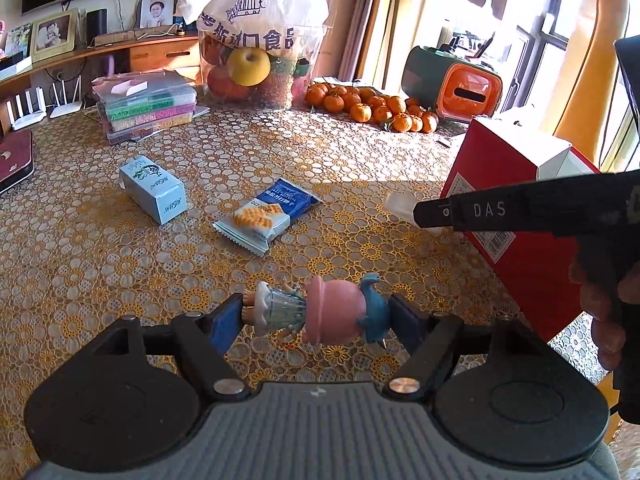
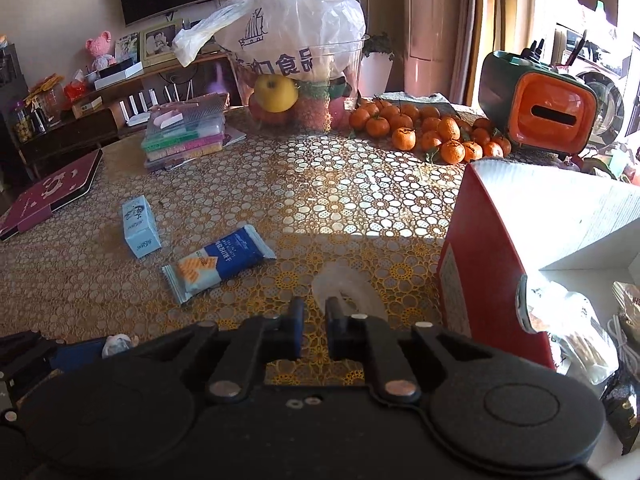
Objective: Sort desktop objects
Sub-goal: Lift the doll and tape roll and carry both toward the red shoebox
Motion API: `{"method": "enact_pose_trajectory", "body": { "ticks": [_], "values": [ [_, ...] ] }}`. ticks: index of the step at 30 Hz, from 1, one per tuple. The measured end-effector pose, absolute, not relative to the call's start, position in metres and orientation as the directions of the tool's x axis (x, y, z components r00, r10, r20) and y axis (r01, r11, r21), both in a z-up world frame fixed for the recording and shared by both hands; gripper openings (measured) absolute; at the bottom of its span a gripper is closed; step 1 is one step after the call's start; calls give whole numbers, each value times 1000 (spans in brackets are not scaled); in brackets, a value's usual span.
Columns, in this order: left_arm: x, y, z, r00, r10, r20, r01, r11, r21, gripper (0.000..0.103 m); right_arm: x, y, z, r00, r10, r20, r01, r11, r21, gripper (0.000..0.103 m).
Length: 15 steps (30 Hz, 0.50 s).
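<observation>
Lacy gold floral tablecloth (image 1: 280, 152) everywhere; my left gripper (image 1: 316, 314) is clamping a pink-and-blue plastic figurine (image 1: 320, 310) sideways, right gripper (image 2: 314, 320) pinching a clear plastic scrap (image 2: 348, 286). I'm keeping everything level towards the red open cardboard box (image 1: 516, 216) at 2 o'clock.

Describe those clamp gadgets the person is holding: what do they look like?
Each hand-held gripper is black plastic: two round housings, silver rivets, linkage bars ending in blue finger pads. The left hand-held gripper has a grey ribbed body. The right hand-held gripper is all black; from the side it shows white "DAS" lettering.
</observation>
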<state>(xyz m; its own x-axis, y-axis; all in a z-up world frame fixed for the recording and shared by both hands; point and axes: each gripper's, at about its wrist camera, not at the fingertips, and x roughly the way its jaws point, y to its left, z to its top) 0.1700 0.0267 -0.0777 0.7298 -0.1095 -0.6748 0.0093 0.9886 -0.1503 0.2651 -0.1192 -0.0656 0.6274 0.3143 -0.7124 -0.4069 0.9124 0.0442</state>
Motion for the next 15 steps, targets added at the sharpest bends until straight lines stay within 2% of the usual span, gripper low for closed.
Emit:
{"method": "enact_pose_trajectory", "body": {
  "ticks": [3,5,11,15],
  "values": [
    [168,27,-76,731,-108,-674,4,988,-154,77,263,-124,-68,632,310,-710,-394,918,50,28],
    [167,28,-76,730,-108,-675,2,988,-156,77,266,-128,-70,628,307,-714,-376,924,67,44],
    [170,29,-79,724,-117,-680,2,986,-167,77,276,-128,-81,626,299,-721,-369,927,64,64],
    [172,31,-83,719,-119,-684,-2,985,-172,77,284,-122,-89,622,296,-725,-368,928,63,69]
  ]
}}
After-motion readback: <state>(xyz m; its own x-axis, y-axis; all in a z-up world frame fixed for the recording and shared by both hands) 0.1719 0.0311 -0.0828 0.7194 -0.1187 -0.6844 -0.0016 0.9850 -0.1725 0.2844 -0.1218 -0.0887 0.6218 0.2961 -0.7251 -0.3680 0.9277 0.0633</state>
